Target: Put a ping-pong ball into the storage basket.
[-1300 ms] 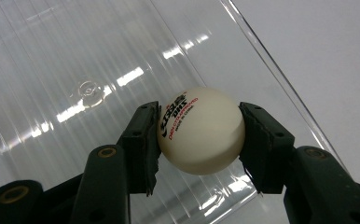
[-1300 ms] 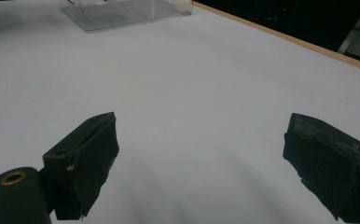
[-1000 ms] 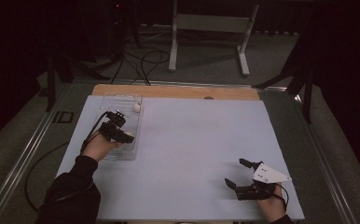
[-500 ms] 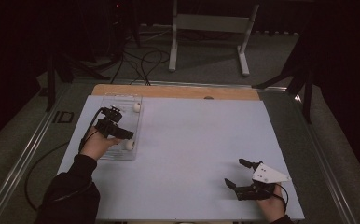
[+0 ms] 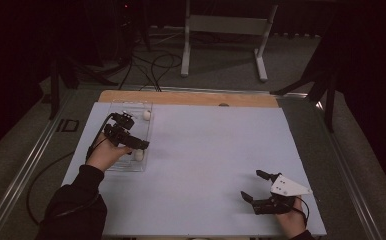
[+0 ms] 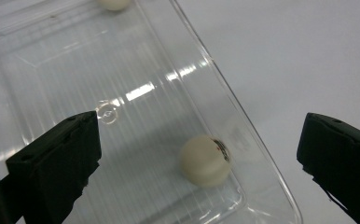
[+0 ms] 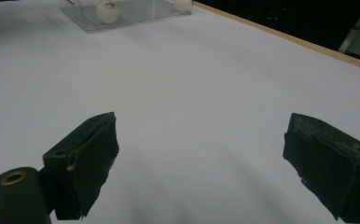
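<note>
Over the clear tray (image 6: 243, 121), left gripper (image 6: 199, 149) fingers have just been opening, ball (image 6: 204, 161) sitting loose between; right gripper (image 7: 201, 163) fingers spread, idling. Ball may roll if nudged.

Your left gripper (image 6: 201, 140) is opening wide over the clear tray (image 6: 262, 154), letting the white ball (image 6: 204, 161) rest loose inside it.

Your left gripper (image 5: 137, 145) hangs near the table's left edge, its jaws just opened wide with nothing pressed between the pads. Your right gripper (image 5: 255, 186) sits low by the near right corner, jaws spread wide and empty, pointing toward the left.
</note>
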`<state>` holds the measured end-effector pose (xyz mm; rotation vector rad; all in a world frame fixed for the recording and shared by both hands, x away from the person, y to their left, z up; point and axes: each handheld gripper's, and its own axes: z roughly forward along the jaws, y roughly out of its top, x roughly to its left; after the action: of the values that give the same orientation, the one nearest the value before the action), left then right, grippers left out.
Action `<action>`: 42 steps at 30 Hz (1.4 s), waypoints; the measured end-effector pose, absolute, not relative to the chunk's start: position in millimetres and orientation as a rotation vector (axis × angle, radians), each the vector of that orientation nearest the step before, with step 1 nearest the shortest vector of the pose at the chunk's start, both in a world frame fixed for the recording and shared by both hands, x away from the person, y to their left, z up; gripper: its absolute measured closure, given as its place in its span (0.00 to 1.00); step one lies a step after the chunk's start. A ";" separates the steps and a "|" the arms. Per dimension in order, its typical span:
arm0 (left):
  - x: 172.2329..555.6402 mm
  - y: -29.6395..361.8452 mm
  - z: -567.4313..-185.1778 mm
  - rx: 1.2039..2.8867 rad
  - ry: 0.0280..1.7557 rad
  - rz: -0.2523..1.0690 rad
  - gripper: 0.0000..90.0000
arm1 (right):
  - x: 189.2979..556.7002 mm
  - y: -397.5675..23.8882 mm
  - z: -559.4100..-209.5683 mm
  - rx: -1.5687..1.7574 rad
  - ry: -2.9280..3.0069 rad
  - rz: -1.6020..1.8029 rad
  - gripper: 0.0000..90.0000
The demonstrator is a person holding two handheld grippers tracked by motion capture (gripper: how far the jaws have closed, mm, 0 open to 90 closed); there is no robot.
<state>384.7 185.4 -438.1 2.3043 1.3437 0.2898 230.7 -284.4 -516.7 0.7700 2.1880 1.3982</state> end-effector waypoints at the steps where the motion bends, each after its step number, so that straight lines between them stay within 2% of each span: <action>1: 384.4 184.4 -438.1 2.307 1.345 0.295 0.01 | 230.7 -284.4 -516.7 0.770 2.188 1.398 0.11; 11: 383.4 183.4 -433.9 2.259 1.321 0.270 0.00 | 230.7 -284.4 -516.6 0.770 2.189 1.397 0.11; 18: 383.3 183.9 -433.9 2.245 1.294 0.184 0.00 | 230.8 -284.4 -516.9 0.771 2.191 1.398 0.11; 25: 379.4 176.4 -428.7 2.259 1.202 0.289 0.00 | 230.7 -284.8 -517.0 0.773 2.189 1.398 0.11; 36: 374.8 164.6 -424.6 2.243 1.082 0.291 0.00 | 231.1 -285.0 -517.3 0.771 2.189 1.398 0.11; 37: 370.9 159.2 -422.6 2.244 0.996 0.305 0.00 | 231.4 -285.1 -517.4 0.771 2.189 1.398 0.11; 42: 367.1 155.7 -423.8 2.195 0.930 0.305 0.00 | 231.2 -285.3 -517.4 0.768 2.187 1.395 0.11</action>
<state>367.1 155.7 -423.8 2.1955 0.9300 0.3052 231.2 -285.3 -517.4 0.7683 2.1870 1.3951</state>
